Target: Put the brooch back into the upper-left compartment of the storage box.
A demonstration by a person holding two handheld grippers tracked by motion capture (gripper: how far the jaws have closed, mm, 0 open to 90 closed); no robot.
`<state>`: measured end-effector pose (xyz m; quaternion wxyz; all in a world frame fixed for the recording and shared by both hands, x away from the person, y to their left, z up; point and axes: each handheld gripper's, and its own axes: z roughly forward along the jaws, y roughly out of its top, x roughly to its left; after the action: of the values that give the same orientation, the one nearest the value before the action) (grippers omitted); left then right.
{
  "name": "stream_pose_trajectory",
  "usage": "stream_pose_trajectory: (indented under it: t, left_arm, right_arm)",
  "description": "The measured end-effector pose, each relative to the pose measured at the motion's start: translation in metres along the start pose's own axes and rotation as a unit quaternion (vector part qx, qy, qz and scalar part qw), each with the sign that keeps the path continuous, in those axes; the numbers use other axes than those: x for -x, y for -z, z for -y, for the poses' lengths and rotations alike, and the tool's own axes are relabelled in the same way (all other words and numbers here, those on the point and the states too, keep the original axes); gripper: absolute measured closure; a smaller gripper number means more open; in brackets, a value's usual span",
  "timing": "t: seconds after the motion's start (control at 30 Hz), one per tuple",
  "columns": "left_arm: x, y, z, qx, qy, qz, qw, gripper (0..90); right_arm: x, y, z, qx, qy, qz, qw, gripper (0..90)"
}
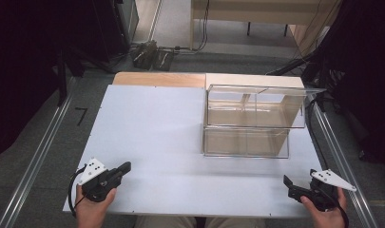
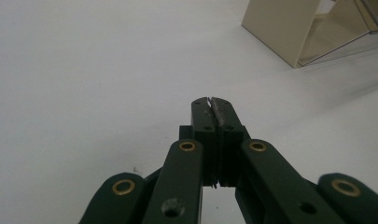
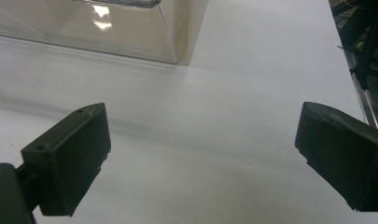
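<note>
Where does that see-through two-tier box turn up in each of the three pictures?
High view: the clear box stands right of centre, toward the table's far edge.
Left gripper view: its corner sits top right, beyond the shut jaws.
Right gripper view: its lower front runs along the top left, beyond the open jaws.
Shared landmark: the white tabletop.

The table [image 1: 152, 142] is plain white, with a bare wood strip along its far edge. At the upper right of the frame the clear plastic bin [image 1: 249, 121] shows beige walls. Both tongs, left [image 1: 126, 167] and right [image 1: 286, 180], are black, each carrying a white plate dotted black; brass rivets gleam on the left one.
</note>
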<state>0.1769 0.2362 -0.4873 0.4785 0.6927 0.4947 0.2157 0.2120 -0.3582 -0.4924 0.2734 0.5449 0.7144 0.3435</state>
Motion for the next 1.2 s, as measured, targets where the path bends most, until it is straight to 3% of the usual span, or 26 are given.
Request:
stream_pose_trajectory:
  t: [0.73, 1.2]
  left_arm:
    - [0.008, 0.004, -0.009, 0.015, -0.001, 0.004, 0.9999, 90.0]
    - [0.018, -0.003, -0.017, 0.026, -0.005, 0.02, 0.9995, 90.0]
  right_arm:
    - [0.0, -0.001, 0.0, -0.001, 0.0, -0.001, 1.0, 1.9]
    - [0.0, -0.001, 0.0, 0.001, -0.001, -0.002, 1.0, 1.9]
